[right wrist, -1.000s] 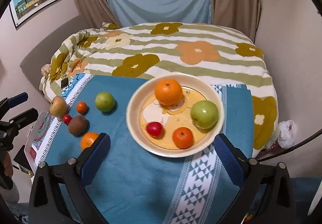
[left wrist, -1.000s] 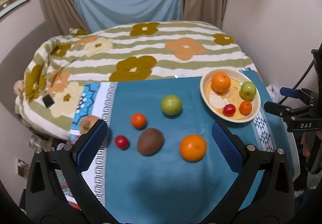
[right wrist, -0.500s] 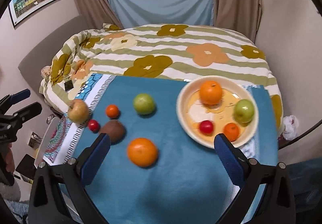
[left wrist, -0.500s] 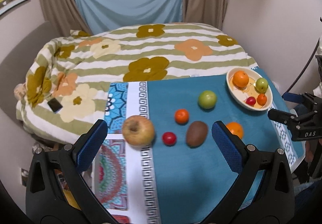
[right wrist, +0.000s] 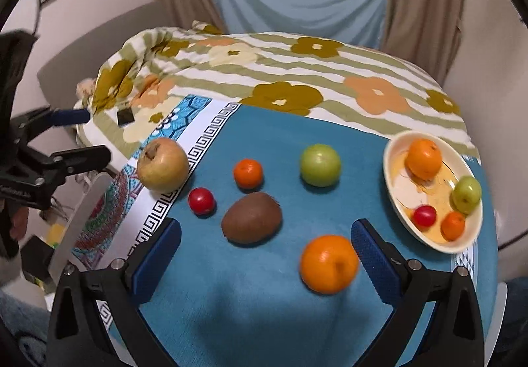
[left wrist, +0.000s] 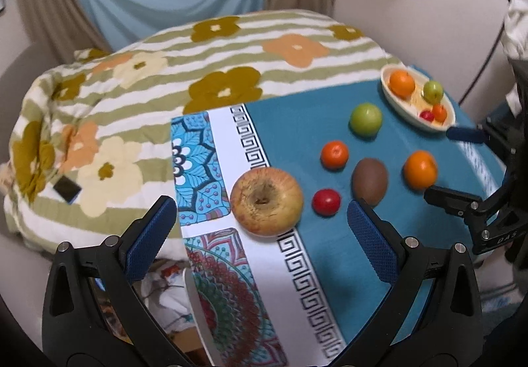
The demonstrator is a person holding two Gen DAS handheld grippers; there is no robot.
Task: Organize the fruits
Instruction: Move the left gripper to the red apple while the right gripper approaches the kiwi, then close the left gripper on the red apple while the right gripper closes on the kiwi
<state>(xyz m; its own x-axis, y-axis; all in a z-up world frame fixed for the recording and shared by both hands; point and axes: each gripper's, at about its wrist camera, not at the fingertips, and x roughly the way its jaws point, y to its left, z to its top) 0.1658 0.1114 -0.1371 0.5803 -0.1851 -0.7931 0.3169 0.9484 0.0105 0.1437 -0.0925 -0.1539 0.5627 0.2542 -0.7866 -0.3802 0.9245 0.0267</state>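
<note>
Left gripper (left wrist: 260, 221) held above table edge, fingers (left wrist: 150, 236) spread wide, nothing pinched; yellowish apple (left wrist: 266, 201) seen between them on white patterned border of cloth. Right gripper (right wrist: 265, 251) fingers (right wrist: 374, 254) likewise spread, empty; large orange (right wrist: 329, 264) just inside right finger, kiwi (right wrist: 251, 222) between. Loose on teal tablecloth (right wrist: 280, 136): cherry tomato (right wrist: 201, 200), small tangerine (right wrist: 248, 173), green apple (right wrist: 320, 164). Plate (right wrist: 396, 152) at right table edge holds orange, green apple, tomato, tangerine. Floral bed (right wrist: 330, 70) behind table.

"DAS" on the right gripper (left wrist: 462, 169) body
</note>
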